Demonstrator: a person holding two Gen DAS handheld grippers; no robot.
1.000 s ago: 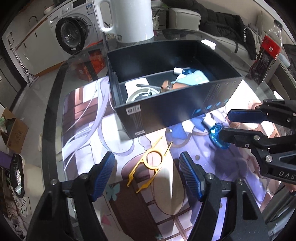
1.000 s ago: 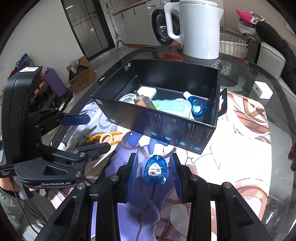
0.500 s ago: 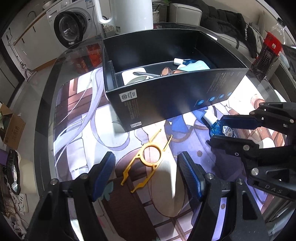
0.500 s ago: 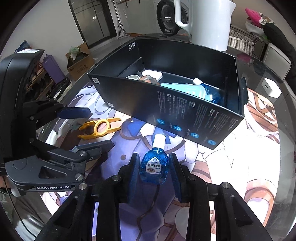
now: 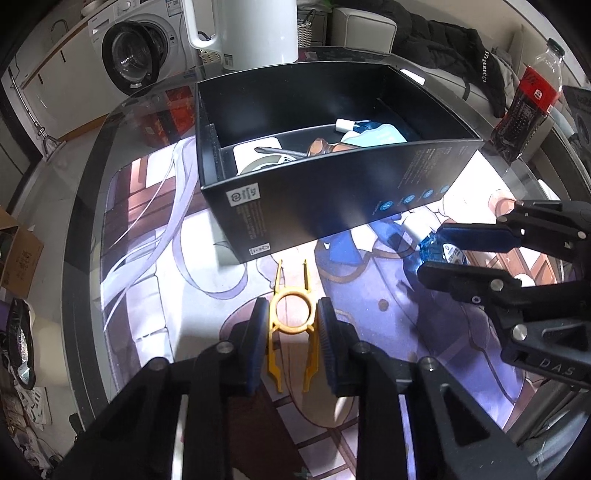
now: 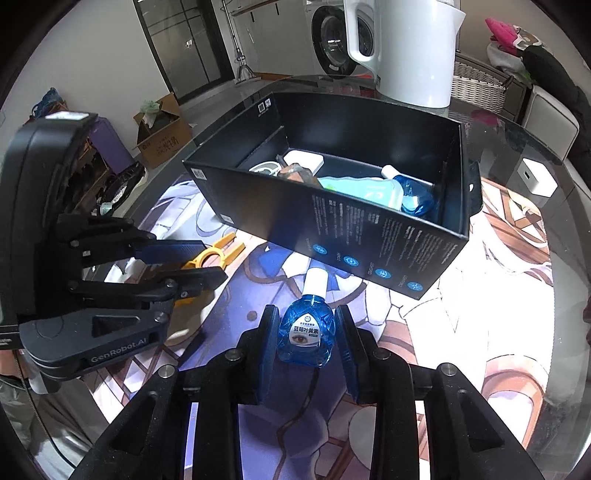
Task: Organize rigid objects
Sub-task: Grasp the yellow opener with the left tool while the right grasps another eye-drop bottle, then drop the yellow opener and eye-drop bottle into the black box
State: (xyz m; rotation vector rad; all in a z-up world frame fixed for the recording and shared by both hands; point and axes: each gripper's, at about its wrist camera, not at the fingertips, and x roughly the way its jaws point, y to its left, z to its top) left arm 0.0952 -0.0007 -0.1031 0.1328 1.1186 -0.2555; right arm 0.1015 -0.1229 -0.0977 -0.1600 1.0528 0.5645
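Observation:
A yellow plastic clip tool (image 5: 291,325) lies on the printed mat, in front of the black box (image 5: 332,206). My left gripper (image 5: 291,332) is shut on the tool, its blue pads against both sides. It also shows in the right wrist view (image 6: 210,254). My right gripper (image 6: 306,332) is shut on a blue eye-drop bottle (image 6: 306,332) with a white cap, just in front of the box (image 6: 369,243). The bottle also shows in the left wrist view (image 5: 439,251). The box holds a white case, a teal pack, another blue bottle and other items.
A white kettle (image 5: 251,29) stands behind the box. A cola bottle (image 5: 528,96) stands at the far right of the glass table. A small white cube (image 6: 537,177) lies to the right. A washing machine (image 5: 133,62) is beyond the table.
My left gripper has moved forward over the yellow tool and closed on it. My right gripper still holds the blue bottle and has drawn a little closer to the box.

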